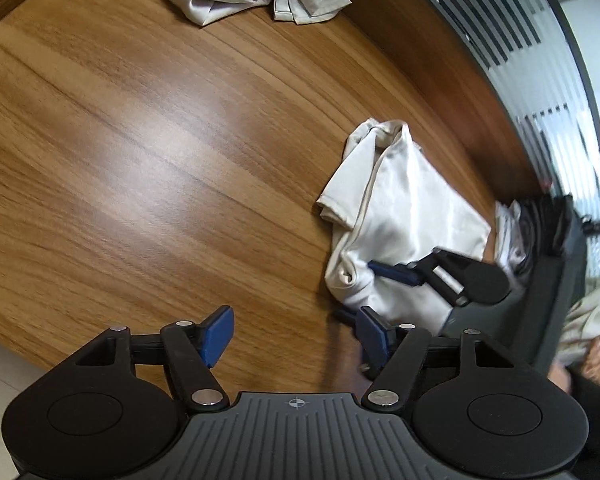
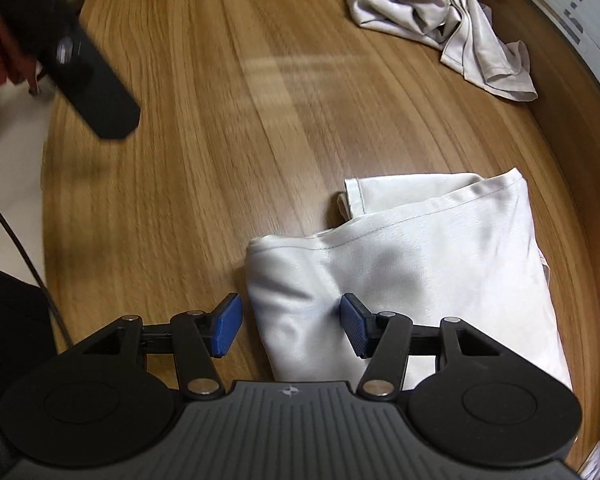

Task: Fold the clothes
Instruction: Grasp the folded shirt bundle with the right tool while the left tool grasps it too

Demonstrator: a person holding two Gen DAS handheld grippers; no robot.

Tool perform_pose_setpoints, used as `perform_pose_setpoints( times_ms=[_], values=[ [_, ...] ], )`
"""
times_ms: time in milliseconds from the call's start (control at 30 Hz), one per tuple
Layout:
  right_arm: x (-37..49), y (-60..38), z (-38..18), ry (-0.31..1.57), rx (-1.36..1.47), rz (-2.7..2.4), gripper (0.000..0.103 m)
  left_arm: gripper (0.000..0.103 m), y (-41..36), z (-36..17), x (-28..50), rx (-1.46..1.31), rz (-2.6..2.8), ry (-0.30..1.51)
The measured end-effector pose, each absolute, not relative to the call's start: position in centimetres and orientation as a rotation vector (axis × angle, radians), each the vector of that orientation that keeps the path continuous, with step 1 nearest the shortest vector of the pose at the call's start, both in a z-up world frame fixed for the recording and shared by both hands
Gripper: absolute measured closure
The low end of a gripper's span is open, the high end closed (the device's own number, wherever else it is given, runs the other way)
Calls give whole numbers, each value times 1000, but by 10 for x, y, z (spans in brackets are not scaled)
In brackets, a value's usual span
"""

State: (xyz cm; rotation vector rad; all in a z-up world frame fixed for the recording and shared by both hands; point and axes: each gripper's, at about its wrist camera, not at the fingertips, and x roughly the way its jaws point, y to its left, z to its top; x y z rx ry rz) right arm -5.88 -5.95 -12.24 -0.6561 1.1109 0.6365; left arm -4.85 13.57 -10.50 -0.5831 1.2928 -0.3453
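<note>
Both grippers are spread: the left gripper over bare wooden table, the right gripper straddling the folded white garment's edge; a crumpled garment lies at one o'clock.

wooden table, striped frosted window

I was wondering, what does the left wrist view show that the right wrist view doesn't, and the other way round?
Only the left wrist view shows the open left gripper over bare table and a window with striped blinds. Only the right wrist view shows the folded white garment's stitched hem up close and a black cable. Both show that garment, the crumpled grey garment and the open right gripper.
</note>
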Motion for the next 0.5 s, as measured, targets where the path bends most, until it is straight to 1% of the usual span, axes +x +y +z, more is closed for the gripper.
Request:
perform_pose_setpoints(
  times_ms=[33, 67, 100, 133, 167, 200, 333, 500],
  values=[
    [-59, -61, -123, 1103, -660, 637, 44, 29, 135, -106, -46, -605, -346, 1292],
    [-59, -63, -124, 1095, -657, 640, 50, 26, 135, -108, -44, -629, -348, 1291],
    [-59, -65, -122, 1091, -646, 640, 67, 25, 133, -110, -41, -655, -354, 1291],
    [-57, -68, -118, 1090, -631, 639, 68, 23, 131, -112, -39, -680, -359, 1292],
    [-56, -72, -115, 1088, -616, 637, 79, 19, 128, -115, -36, -703, -364, 1295],
    [-55, -75, -112, 1087, -601, 636, 87, 18, 124, -117, -32, -727, -368, 1299],
    [-54, -87, -95, 1065, -560, 630, 89, 13, 109, -129, -22, -809, -386, 1322],
    [-56, -99, -80, 1040, -523, 614, 90, 12, 80, -137, -2, -812, -417, 1355]
  ],
)
